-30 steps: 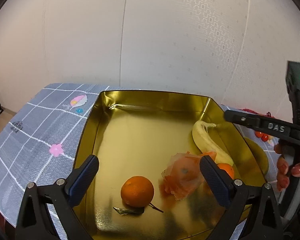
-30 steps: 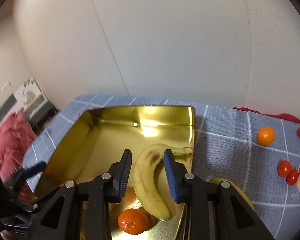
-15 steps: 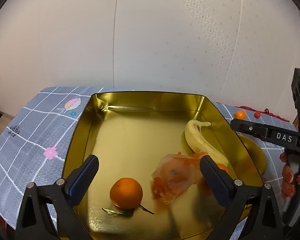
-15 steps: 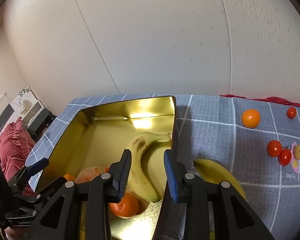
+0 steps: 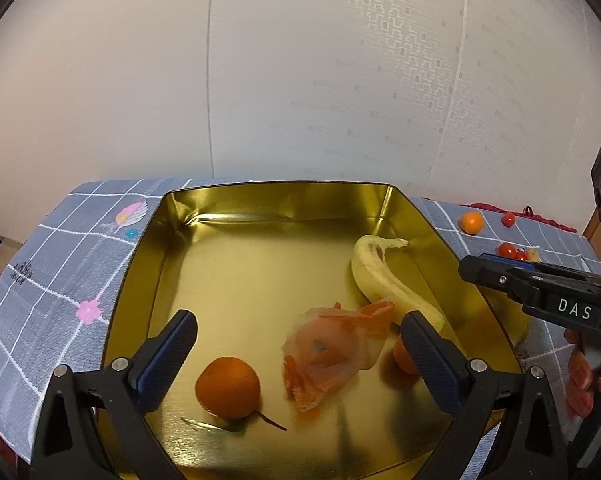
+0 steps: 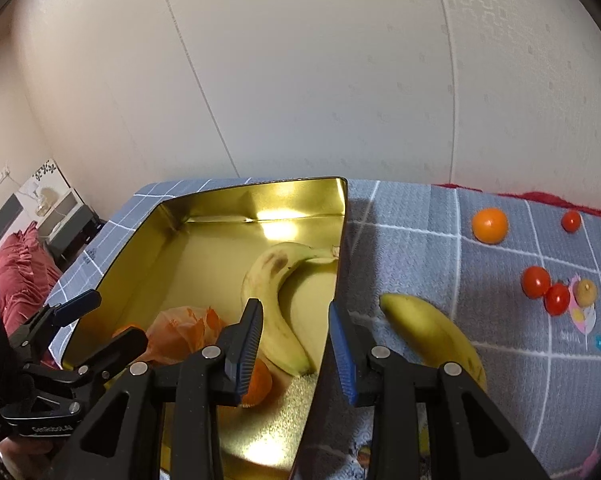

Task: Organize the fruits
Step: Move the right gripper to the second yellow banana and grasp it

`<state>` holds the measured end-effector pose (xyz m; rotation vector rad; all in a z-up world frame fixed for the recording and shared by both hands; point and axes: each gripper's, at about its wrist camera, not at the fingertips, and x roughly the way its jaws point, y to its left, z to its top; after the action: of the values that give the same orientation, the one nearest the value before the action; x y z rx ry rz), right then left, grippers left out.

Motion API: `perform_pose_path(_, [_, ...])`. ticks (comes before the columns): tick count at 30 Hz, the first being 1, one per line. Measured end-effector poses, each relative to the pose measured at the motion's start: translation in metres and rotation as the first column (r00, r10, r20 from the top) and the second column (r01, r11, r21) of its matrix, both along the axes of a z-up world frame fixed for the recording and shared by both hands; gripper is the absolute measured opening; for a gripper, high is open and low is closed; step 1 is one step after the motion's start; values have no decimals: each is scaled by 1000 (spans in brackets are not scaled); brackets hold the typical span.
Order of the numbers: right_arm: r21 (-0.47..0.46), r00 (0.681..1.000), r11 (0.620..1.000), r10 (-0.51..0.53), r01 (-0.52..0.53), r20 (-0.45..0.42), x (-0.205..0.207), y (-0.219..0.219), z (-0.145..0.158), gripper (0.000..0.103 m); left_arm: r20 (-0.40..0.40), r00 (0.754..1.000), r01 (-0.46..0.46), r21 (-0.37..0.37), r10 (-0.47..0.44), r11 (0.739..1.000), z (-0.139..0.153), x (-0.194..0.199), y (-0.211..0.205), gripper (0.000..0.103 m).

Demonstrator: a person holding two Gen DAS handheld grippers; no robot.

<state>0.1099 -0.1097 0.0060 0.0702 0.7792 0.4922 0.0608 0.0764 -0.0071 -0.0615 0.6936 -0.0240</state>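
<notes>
Left wrist view: our left gripper (image 5: pixel 296 354) hangs spread wide and empty over the gold tin (image 5: pixel 148 264), which holds a mandarin (image 5: pixel 227 387), a crumpled orange bag (image 5: pixel 332 350) and a banana (image 5: pixel 388 284). Right wrist view: our right gripper (image 6: pixel 296 354) stands with fingers narrowly parted, pinching nothing, straddling the tin's right wall. The loose banana (image 6: pixel 434 334) lies on the checked cloth (image 6: pixel 420 220) just right of those fingers, its long axis running away and leftward. We judge the right hand far nearer; mandarin (image 6: pixel 490 225) and tomatoes (image 6: pixel 535 282) lie farther off.
</notes>
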Motion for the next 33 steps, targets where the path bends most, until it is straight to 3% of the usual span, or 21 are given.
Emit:
perform_pose_path(10, [4, 999, 999, -48, 48, -5, -9, -26, -4, 35, 1, 999, 52, 14, -52, 999, 1, 1, -23, 103])
perform_pose_path(20, [-24, 983, 983, -182, 183, 29, -23, -83, 0, 36, 21, 991, 132, 27, -132, 991, 4, 1, -51, 103])
perform_pose_path(27, [8, 960, 960, -278, 278, -34, -20, -121, -10, 37, 37, 988, 151, -4, -151, 989, 6, 5, -65, 103])
perform_pose_path(30, [19, 956, 957, -286, 288, -72, -20, -125, -16, 48, 41, 986, 164, 8, -164, 986, 6, 5, -73, 103])
perform_pose_path(33, [13, 956, 960, -278, 280, -91, -18, -120, -21, 50, 46, 981, 189, 39, -190, 981, 5, 3, -81, 103])
